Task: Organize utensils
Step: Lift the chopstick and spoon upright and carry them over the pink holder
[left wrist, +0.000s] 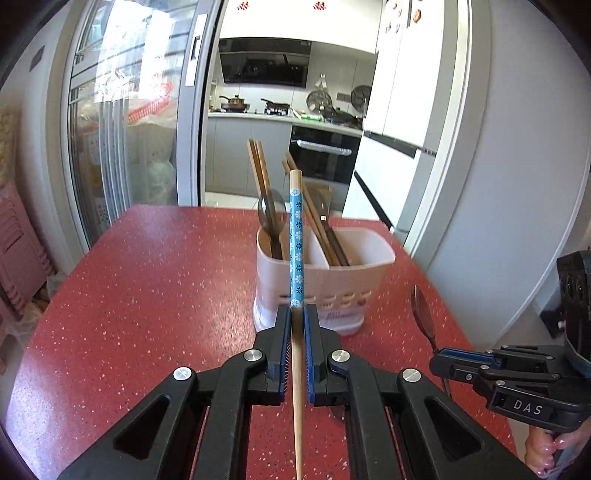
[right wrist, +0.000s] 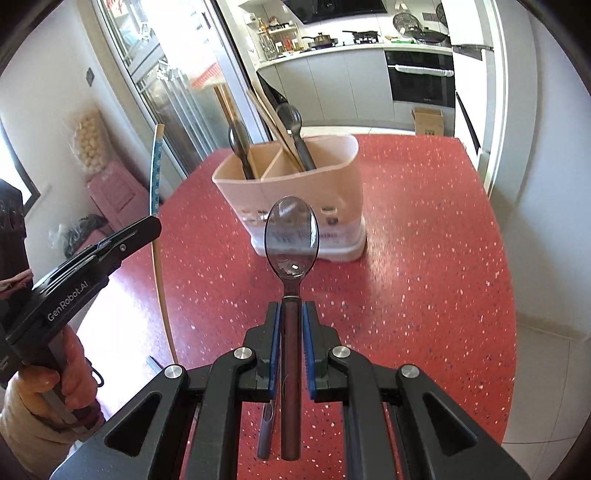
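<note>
Chopstick (left wrist: 296,236) clamped in left hand-held gripper (left wrist: 297,314)

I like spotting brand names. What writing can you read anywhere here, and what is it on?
"DAS": on the right gripper, seen from the left camera.
"GenRobot.AI": on the left gripper, seen from the right camera.
Print low on the holder: too blurred to read.
Red marks on the top cabinet: too small to read.

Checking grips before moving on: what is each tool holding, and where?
Left tool: chopstick, gripped mid-shaft. Right tool: spoon, gripped on its handle.
</note>
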`<state>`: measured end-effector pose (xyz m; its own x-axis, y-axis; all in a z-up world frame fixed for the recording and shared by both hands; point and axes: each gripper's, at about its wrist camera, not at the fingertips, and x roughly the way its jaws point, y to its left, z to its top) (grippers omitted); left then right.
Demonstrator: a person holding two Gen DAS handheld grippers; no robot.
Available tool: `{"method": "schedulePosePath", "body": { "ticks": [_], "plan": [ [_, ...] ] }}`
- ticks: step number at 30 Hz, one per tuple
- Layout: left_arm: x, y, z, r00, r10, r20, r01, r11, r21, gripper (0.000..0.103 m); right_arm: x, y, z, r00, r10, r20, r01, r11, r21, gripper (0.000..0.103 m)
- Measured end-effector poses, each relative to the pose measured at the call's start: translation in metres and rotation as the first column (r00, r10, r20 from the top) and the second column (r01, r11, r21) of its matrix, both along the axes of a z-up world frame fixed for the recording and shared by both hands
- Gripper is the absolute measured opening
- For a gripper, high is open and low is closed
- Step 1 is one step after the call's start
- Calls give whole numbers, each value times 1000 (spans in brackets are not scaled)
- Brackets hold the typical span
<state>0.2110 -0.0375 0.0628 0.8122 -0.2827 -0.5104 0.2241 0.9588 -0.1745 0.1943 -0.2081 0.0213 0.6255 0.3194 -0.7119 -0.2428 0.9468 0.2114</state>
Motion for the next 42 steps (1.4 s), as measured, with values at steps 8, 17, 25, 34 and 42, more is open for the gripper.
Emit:
{"method": "schedulePosePath", "body": {
  "ticks": [8, 17, 25, 34, 42],
  "plan": [
    [5, 11, 27, 997, 15, 76, -12, 999, -47, 36, 8, 3, 24, 998, 5, 62, -7, 1000, 28, 13],
    [30, 14, 52, 990, 38, 138, -27, 996, -81, 36, 35, 5, 52, 991, -4, 136, -4, 998, 60, 13],
    [70, 19, 79, 978, 69, 196, -45, 991, -128, 36, 72, 2, 74, 977, -33, 209, 11, 995, 102, 13],
    [116, 10, 80, 962, 128, 243, -96, 986, -139, 36, 123, 4, 84, 955, -70, 289, 38, 993, 112, 13],
    [147, 0, 50, 968, 145, 203, -119, 983, -137, 36, 152, 15, 64, 928, -71, 365, 61, 997, 39, 13]
  ]
}}
